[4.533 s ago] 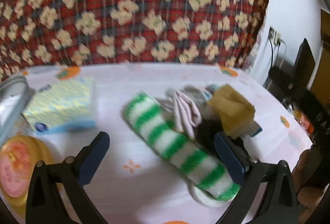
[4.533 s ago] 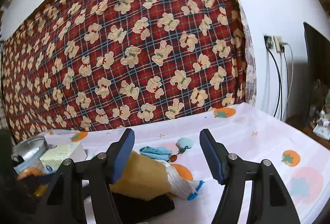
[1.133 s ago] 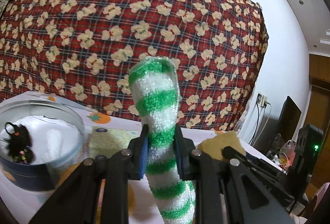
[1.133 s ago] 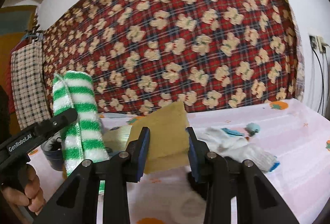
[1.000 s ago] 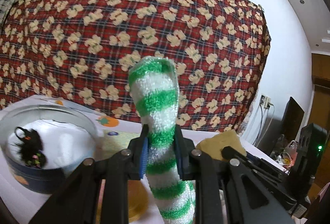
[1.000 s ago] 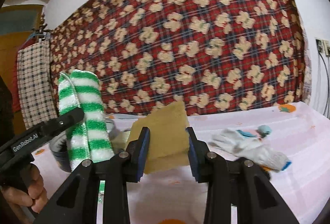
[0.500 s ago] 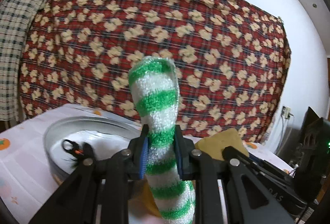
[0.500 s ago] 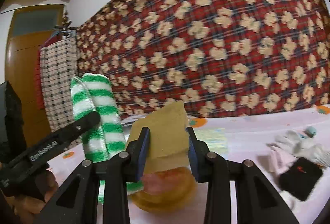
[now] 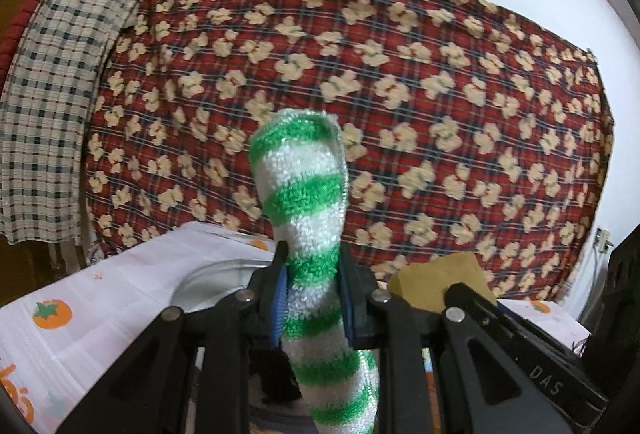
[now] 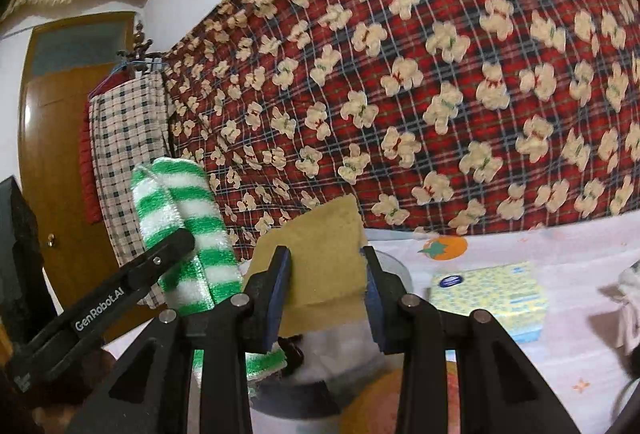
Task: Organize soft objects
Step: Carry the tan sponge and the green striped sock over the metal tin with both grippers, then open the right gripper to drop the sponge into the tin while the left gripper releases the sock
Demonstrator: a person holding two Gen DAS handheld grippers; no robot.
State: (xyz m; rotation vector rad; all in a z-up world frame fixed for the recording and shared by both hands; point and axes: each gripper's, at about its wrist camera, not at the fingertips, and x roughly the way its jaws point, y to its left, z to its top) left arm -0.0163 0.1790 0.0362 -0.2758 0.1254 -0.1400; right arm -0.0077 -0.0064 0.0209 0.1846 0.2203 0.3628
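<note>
Left gripper (image 9: 314, 300): jaws clamped on the green-and-white striped sock (image 9: 308, 218), which stands upright above them and hangs below. Right gripper (image 10: 326, 290): jaws closed on the tan sponge (image 10: 320, 254), held upright. Both are held over the round metal tin (image 9: 212, 284), the sock just beside the sponge. A yellow tissue pack (image 10: 494, 294) lies on the worktop (image 9: 100, 298) nearby.

The green-and-white striped fuzzy sock (image 9: 306, 210) stands upright, pinched at mid-length, its rounded end uppermost and its lower part hanging over the round tin (image 9: 208, 278). The tan sponge (image 10: 320, 258) is held off the worktop, tilted, one corner uppermost, just beside the sock.
</note>
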